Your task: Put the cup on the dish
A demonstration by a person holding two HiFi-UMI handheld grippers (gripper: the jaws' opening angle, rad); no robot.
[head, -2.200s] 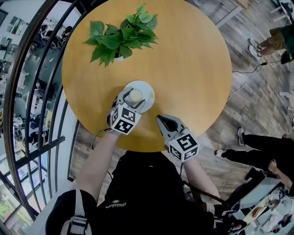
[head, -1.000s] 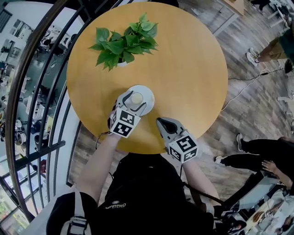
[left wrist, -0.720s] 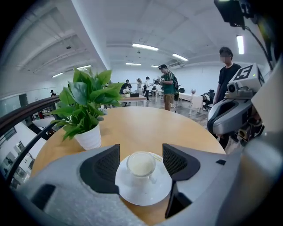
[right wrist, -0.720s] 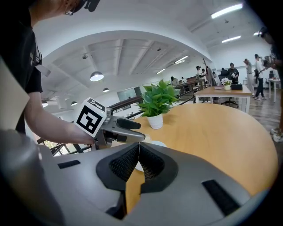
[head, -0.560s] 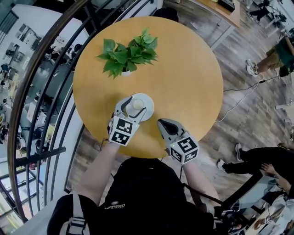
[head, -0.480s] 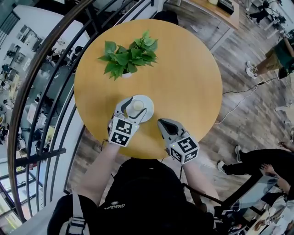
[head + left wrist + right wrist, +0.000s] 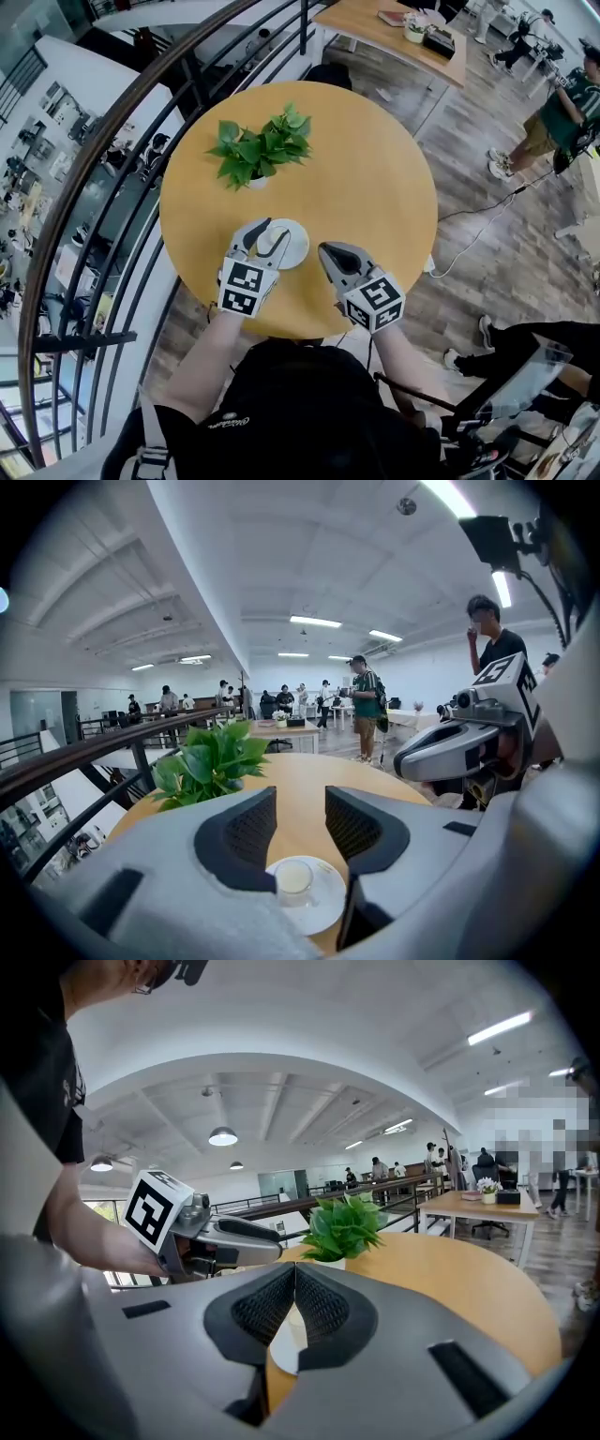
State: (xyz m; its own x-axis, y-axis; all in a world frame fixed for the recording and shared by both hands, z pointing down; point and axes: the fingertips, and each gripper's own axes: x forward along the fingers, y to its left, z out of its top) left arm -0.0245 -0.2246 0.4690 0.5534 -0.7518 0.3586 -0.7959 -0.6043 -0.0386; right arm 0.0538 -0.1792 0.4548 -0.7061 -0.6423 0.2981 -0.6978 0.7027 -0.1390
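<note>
- One small pale translucent cup [image 7: 293,878], seated on round white ceramic dish [image 7: 326,904]: light, rigid, fragile, slippery.
- Grip across side wall.
- Left gripper [image 7: 300,819] part-spread, just narrowing, empty; right gripper [image 7: 294,1290] pressed together, empty.

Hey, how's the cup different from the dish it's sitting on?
The cup is small and deep; the dish is wider and shallow. The cup looks see-through with something pale inside; the dish is solid white. The cup stands on the dish; the dish lies on the table. Both are round.
</note>
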